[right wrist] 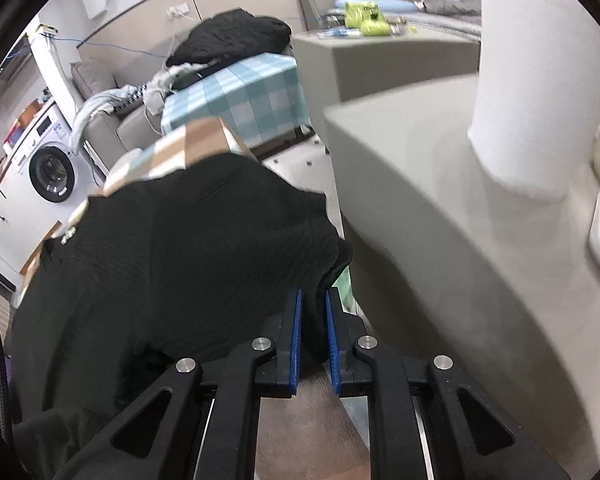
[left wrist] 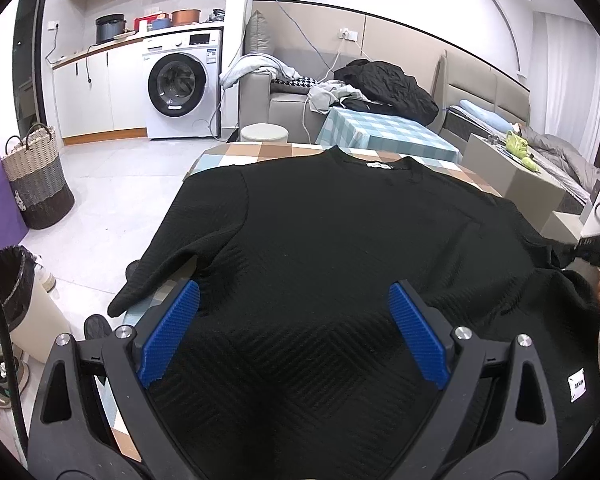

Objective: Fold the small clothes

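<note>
Black sweater (left wrist: pixel 332 248) lies spread face-up on a table with a checked cloth (left wrist: pixel 260 151) in tan, cream and pale blue. Long axis runs from hem, nearest the left wrist camera, to the round neckline at the far table edge; the collar points away toward the sofa. A small white label (left wrist: pixel 378 165) sits inside the neck opening. One sleeve (left wrist: pixel 168 268) angles down off the table's edge, cuff hanging clear of the cloth. A white tag (left wrist: pixel 577 385) is sewn near the hem corner.

Fabric: thick knit, matte, with a raised chevron/diagonal rib pattern, most legible near the hem.

Left gripper (left wrist: pixel 294 334): jaws spread wide, holding nothing, hovering above the hem region. Pads are blue, ridged, set on black linkage arms with silver pivot pins.

Right gripper (right wrist: pixel 313 334): jaws drawn nearly together and clamped on a bunched fold of the sweater's (right wrist: pixel 172 264) edge; the black knit fills the gap between the blue pads. Right wrist view is motion-blurred. Beside the gripped fold, to its right in this view, stands a grey upholstered block (right wrist: pixel 440 216) with smooth flat faces.

Beyond the sweater's collar: white front-loading washing machine (left wrist: pixel 182 88), woven basket (left wrist: pixel 36 184) on pale floor tiles.
</note>
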Demonstrator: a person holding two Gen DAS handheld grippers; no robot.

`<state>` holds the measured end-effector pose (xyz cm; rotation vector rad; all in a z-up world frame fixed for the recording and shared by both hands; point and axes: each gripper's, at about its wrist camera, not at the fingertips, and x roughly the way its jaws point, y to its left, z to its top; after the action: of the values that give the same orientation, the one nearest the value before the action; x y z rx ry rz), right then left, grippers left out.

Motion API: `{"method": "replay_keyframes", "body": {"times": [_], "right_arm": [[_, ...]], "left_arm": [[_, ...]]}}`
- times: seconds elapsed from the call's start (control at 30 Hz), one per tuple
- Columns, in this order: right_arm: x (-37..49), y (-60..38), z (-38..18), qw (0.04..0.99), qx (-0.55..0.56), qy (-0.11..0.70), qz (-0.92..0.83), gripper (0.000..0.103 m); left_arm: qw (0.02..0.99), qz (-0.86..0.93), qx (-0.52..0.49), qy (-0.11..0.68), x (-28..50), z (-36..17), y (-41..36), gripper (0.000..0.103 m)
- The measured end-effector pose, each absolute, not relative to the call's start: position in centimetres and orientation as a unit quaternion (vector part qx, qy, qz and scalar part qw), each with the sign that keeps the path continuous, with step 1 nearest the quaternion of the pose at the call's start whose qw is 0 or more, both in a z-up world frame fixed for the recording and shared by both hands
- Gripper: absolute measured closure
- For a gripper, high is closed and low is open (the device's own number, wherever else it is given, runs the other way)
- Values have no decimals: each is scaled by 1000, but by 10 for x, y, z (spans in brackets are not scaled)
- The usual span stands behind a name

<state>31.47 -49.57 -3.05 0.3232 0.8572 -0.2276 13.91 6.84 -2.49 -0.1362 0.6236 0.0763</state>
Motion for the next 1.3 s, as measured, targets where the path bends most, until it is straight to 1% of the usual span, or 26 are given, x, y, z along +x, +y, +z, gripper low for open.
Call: {"method": "replay_keyframes", "body": {"times": [0.17, 0.23, 0.33, 0.43, 0.5, 0.53, 0.57, 0.63, 0.73, 0.83, 0.93, 1.03, 1.23, 1.27, 1.3], "right_arm": [[328, -463, 18, 921, 141, 359, -49, 92], [338, -430, 36, 930, 122, 347, -3, 92], [347, -374, 47, 929, 95, 348, 79, 92], [351, -324, 37, 907, 75, 382, 162, 92], [349, -301, 23, 887, 52, 414, 197, 86], [345, -298, 18, 884, 44, 420, 203, 79], [341, -298, 14, 882, 40, 425, 199, 69], [340, -308, 4, 881, 43, 437, 176, 61], [348, -322, -14, 872, 52, 468, 130, 61], [355, -320, -30, 860, 61, 492, 121, 61], [349, -307, -38, 855, 27, 496, 149, 60], [343, -294, -43, 855, 1, 494, 159, 54], [350, -265, -58, 855, -25, 491, 163, 54], [350, -263, -60, 857, -34, 490, 155, 56], [351, -262, -62, 861, -42, 485, 148, 65]], "left_arm": [[951, 40, -79, 297, 136, -23, 80, 8], [952, 39, -82, 293, 132, -22, 81, 8], [953, 42, -81, 290, 128, -20, 83, 8], [952, 59, -84, 290, 126, -19, 87, 8], [950, 67, -88, 292, 124, -18, 91, 8], [949, 72, -92, 292, 124, -18, 94, 8], [949, 75, -94, 293, 123, -17, 97, 8], [948, 82, -94, 294, 121, -18, 102, 8], [944, 89, -91, 303, 122, -19, 109, 8], [941, 94, -95, 311, 124, -20, 118, 8], [938, 104, -102, 315, 125, -20, 127, 8], [937, 108, -105, 315, 124, -21, 132, 8], [935, 105, -102, 324, 132, -25, 129, 8], [934, 105, -101, 325, 132, -25, 129, 8], [934, 106, -100, 327, 133, -26, 129, 8]]}}
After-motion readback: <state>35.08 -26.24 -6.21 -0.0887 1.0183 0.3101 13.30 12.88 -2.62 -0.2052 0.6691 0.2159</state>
